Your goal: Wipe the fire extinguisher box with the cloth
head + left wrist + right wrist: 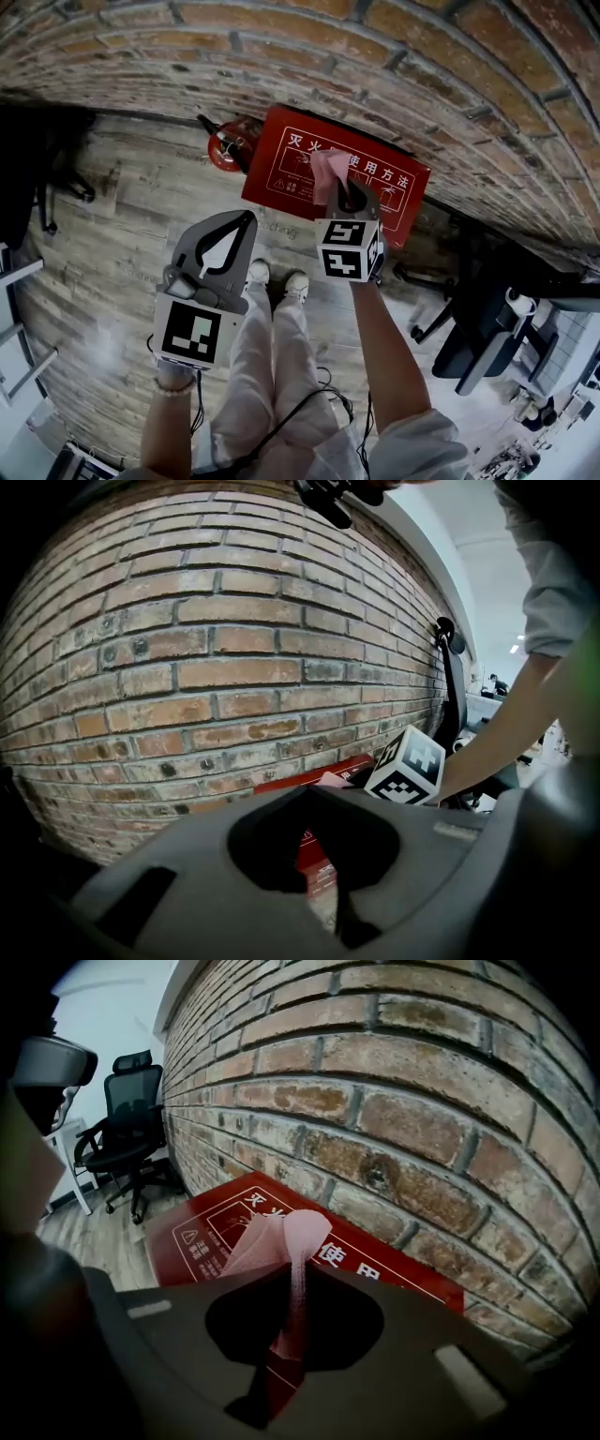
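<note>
The red fire extinguisher box (380,192) with white print stands on the wooden floor against the brick wall. It also shows in the right gripper view, box (211,1227), and in the left gripper view, box (314,860). My right gripper (347,192) is shut on a pink cloth (328,173), held over the box's front face. The cloth (286,1241) sticks up from between the jaws. My left gripper (246,221) hangs to the left of the box, over the floor, shut with nothing in it.
A red fire extinguisher (230,145) lies on the floor just left of the box. The brick wall (394,56) runs behind. Black office chairs (478,323) stand at the right, another chair (131,1129) further along the wall. The person's shoes (277,278) are in front of the box.
</note>
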`<state>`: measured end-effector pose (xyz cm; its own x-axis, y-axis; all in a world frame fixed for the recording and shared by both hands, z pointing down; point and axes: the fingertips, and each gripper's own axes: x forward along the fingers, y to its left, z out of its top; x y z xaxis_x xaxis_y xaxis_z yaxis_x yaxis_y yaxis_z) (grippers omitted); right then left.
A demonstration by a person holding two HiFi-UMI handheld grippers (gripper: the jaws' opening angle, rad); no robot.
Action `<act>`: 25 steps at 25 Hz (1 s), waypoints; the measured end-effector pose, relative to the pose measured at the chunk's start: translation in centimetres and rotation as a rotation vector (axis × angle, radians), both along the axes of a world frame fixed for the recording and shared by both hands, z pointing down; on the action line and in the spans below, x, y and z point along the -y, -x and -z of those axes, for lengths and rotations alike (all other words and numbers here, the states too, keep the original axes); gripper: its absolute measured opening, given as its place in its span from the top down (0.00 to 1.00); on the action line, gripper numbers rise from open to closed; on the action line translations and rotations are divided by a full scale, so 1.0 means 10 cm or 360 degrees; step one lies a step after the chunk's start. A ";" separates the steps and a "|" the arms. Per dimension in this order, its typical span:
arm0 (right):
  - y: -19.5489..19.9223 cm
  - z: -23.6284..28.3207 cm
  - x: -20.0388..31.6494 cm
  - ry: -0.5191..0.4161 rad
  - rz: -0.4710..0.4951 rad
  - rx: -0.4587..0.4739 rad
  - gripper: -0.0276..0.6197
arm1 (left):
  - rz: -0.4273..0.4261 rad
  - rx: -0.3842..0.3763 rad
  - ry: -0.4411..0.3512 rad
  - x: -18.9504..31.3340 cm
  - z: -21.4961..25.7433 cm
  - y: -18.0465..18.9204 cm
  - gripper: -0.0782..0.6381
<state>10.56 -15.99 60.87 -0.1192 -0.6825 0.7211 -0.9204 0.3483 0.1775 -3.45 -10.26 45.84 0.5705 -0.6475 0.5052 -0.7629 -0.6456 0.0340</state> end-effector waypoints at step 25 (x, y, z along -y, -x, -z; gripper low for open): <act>-1.80 -0.05 -0.62 0.0020 -0.0558 -0.0149 0.91 | -0.0103 -0.0002 0.0018 -0.03 -0.03 -0.38 0.90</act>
<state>28.58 -9.74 61.33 0.1873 -0.6614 0.7263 -0.9643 0.0172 0.2643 0.36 -9.94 46.14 0.6118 -0.6033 0.5115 -0.7193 -0.6934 0.0426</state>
